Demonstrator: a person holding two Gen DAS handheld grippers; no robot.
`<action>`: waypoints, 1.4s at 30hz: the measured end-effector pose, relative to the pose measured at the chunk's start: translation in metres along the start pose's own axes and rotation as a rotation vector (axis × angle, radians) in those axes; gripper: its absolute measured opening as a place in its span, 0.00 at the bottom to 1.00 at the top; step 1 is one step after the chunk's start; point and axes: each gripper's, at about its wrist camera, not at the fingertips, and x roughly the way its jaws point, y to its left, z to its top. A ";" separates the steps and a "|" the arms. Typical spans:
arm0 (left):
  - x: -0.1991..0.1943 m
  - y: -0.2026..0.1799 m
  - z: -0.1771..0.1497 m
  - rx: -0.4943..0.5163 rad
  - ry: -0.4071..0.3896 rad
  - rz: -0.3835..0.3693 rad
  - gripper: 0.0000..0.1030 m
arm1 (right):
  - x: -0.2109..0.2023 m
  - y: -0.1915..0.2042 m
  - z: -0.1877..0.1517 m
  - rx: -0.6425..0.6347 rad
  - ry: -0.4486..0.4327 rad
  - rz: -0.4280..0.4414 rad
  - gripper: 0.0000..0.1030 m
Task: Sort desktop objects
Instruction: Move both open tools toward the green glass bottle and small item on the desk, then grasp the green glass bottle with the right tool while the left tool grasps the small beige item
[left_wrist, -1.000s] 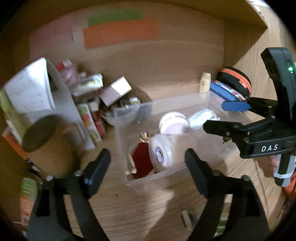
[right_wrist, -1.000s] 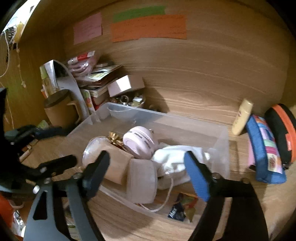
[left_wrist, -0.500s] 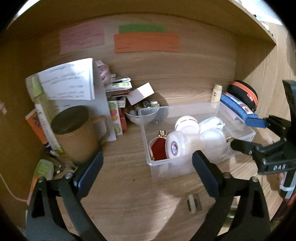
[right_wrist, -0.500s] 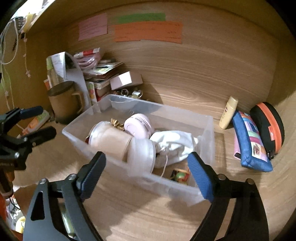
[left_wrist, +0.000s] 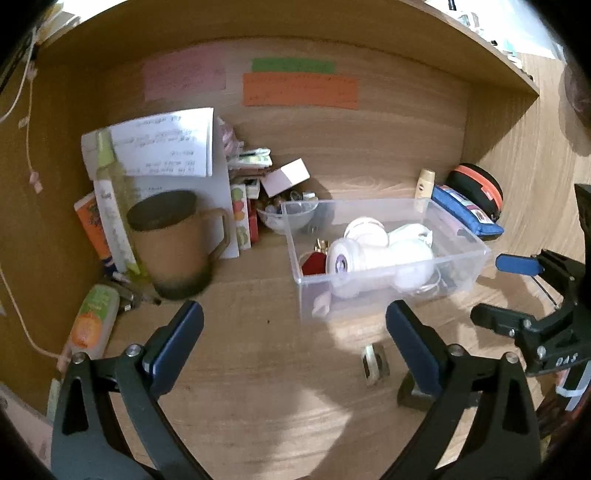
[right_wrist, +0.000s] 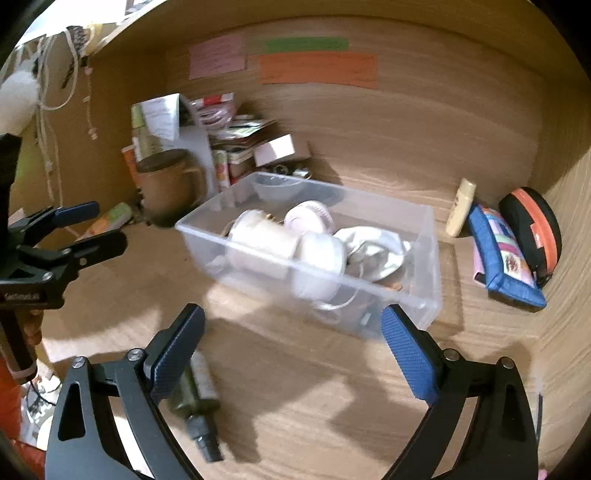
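Note:
A clear plastic bin (left_wrist: 391, 275) (right_wrist: 428, 236) stands on the wooden desk. It holds a white jar lying on its side (left_wrist: 354, 262) (right_wrist: 258, 240), a round pale pink case (left_wrist: 365, 230) (right_wrist: 310, 219), a white cloth (right_wrist: 373, 245) and a red item (left_wrist: 314, 264). My left gripper (left_wrist: 293, 332) is open and empty, a short way in front of the bin. My right gripper (right_wrist: 291, 332) is open and empty, also in front of the bin. Each gripper shows in the other's view, the left one (right_wrist: 79, 229) and the right one (left_wrist: 506, 291).
A brown mug (left_wrist: 173, 240) (right_wrist: 170, 184), papers and boxes crowd the back left corner. A blue pouch (right_wrist: 506, 254) and a black-orange case (right_wrist: 535, 229) lie at the right. A dark bottle (right_wrist: 195, 402) and a small clip (left_wrist: 373, 363) lie on the desk near me.
Both grippers have pulled back from the bin, so it looks smaller and farther. The bin's contents have not moved.

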 end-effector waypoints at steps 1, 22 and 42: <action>0.000 0.001 -0.003 -0.008 0.008 -0.001 0.97 | 0.001 0.004 -0.004 -0.009 0.007 0.003 0.93; 0.016 0.002 -0.056 -0.090 0.132 0.013 0.98 | 0.039 0.060 -0.045 -0.162 0.144 0.215 0.43; 0.062 -0.061 -0.038 0.035 0.206 -0.055 0.67 | 0.010 -0.022 -0.040 -0.022 0.071 0.111 0.37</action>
